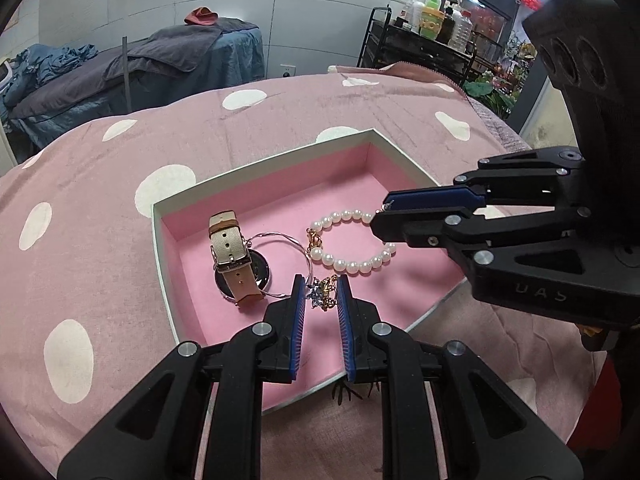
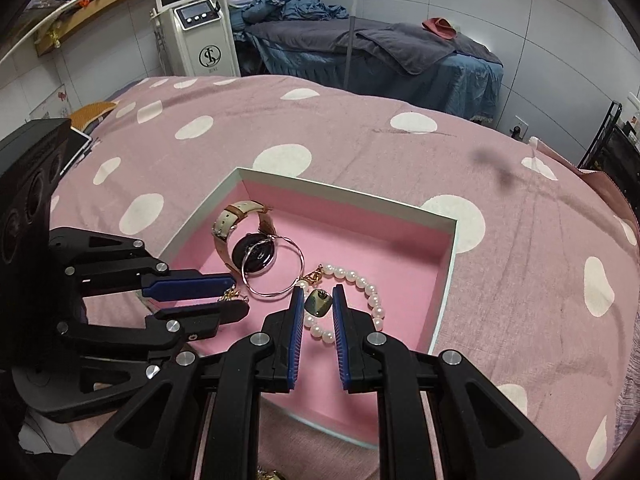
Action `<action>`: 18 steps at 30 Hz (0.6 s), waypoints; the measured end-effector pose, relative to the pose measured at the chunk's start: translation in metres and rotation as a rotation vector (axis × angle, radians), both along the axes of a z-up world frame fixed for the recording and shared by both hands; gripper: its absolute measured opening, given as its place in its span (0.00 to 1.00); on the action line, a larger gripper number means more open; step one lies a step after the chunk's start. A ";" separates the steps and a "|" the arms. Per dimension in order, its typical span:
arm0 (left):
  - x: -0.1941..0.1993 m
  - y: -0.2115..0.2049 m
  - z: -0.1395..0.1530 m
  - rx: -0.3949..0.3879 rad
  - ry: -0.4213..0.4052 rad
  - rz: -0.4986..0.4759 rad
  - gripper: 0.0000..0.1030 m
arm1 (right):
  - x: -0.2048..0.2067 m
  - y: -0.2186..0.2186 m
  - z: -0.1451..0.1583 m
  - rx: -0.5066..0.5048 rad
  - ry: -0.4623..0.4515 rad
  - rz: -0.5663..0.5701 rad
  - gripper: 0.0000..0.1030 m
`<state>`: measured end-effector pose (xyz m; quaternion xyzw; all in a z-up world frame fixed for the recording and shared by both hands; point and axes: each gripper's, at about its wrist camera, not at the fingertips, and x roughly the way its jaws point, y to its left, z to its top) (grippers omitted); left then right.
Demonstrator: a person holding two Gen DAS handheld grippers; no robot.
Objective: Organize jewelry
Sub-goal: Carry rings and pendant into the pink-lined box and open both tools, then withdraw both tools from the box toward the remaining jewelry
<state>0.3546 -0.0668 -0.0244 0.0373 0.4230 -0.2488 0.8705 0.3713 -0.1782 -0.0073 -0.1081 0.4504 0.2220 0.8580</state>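
Note:
A shallow box with a pink lining (image 1: 264,168) (image 2: 448,264) lies on the polka-dot bed. In it are a beige-strap watch (image 1: 234,258) (image 2: 256,254), a thin silver hoop (image 1: 296,246) (image 2: 276,268) and a pearl bracelet (image 1: 352,266) (image 2: 372,296). My left gripper (image 1: 320,292) (image 2: 236,294) is partly closed around a gold and silver chain piece (image 1: 322,294) (image 2: 230,294). My right gripper (image 2: 316,300) (image 1: 380,216) is partly closed around a small metallic square pendant (image 2: 318,304), over the bracelet.
The pink polka-dot cover (image 1: 100,208) (image 2: 520,184) surrounds the box. A massage bed with grey and blue covers (image 1: 168,60) (image 2: 380,52) stands behind. A white machine (image 2: 200,28) and a trolley of bottles (image 1: 432,28) stand at the sides.

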 end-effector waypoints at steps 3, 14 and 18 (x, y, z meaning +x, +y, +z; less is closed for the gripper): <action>0.002 -0.004 -0.004 0.025 0.004 -0.008 0.16 | 0.009 0.006 -0.010 -0.031 0.026 0.000 0.14; 0.004 -0.005 -0.008 0.060 0.003 -0.011 0.16 | 0.013 0.011 -0.029 -0.066 0.052 -0.011 0.14; 0.001 -0.004 -0.005 0.064 -0.011 -0.009 0.26 | 0.011 0.007 -0.021 -0.047 0.032 -0.026 0.16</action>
